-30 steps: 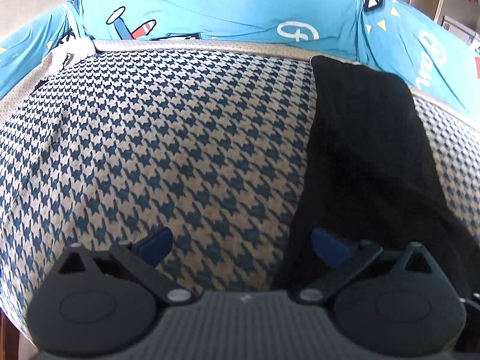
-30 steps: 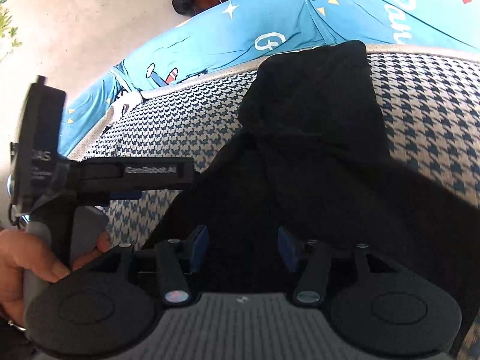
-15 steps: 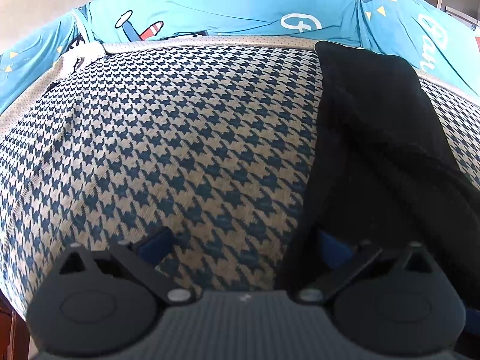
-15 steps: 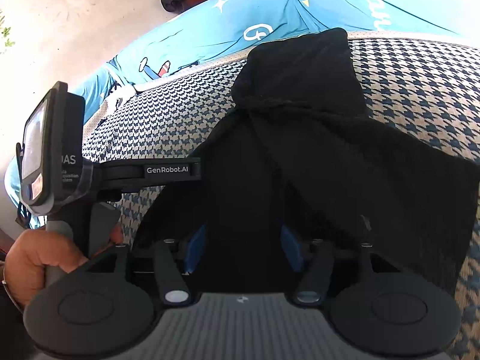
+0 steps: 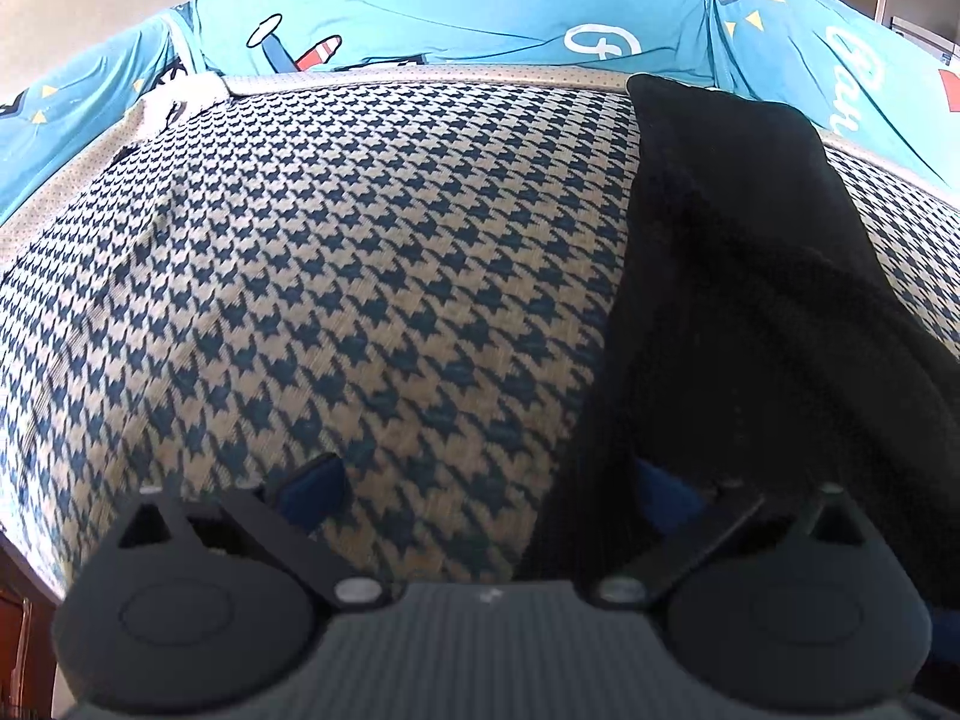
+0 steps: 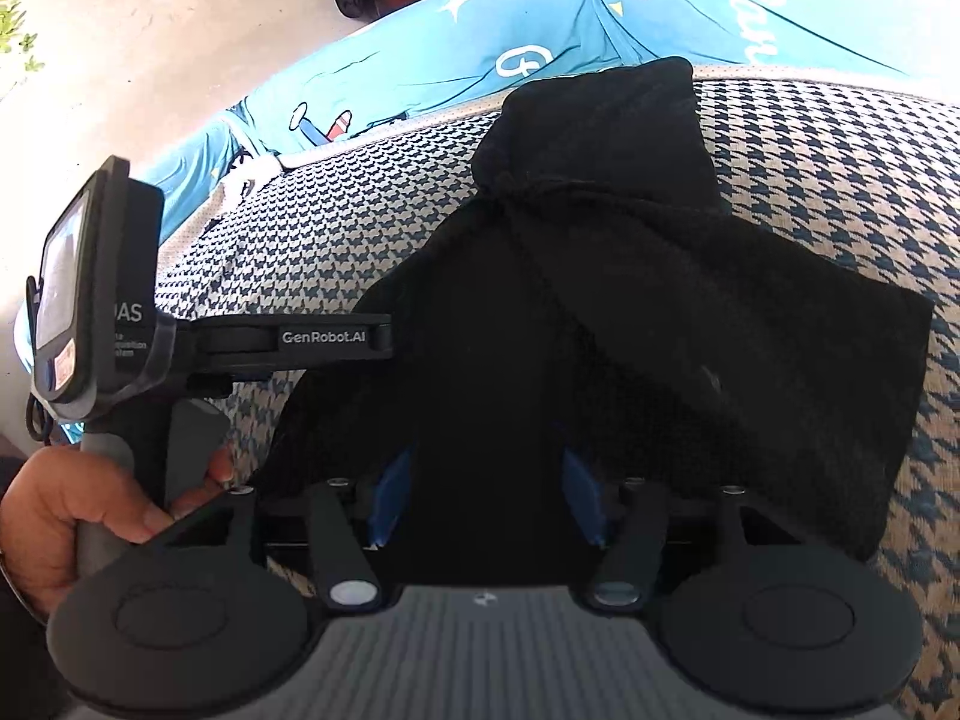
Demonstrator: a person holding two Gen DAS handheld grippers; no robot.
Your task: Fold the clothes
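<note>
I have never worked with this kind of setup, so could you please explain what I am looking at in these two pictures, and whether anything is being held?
There is no robot arm here. A person carries a handheld gripper in each hand, and each gripper has a wide-angle camera looking forward along its two blue fingers, so each picture is one gripper's own view.

The left gripper looks over a blue and beige houndstooth cover with a turquoise cartoon-print sheet behind it. A black garment lies to its right, partly folded. The fingers stand wide apart, one over the cover, one at the garment's edge.

The right gripper looks over the same garment. At the picture's left you see the other gripper from the side, with the person's hand on its handle. Its fingers stand apart with black cloth between them; whether they pinch it I cannot tell.
</note>
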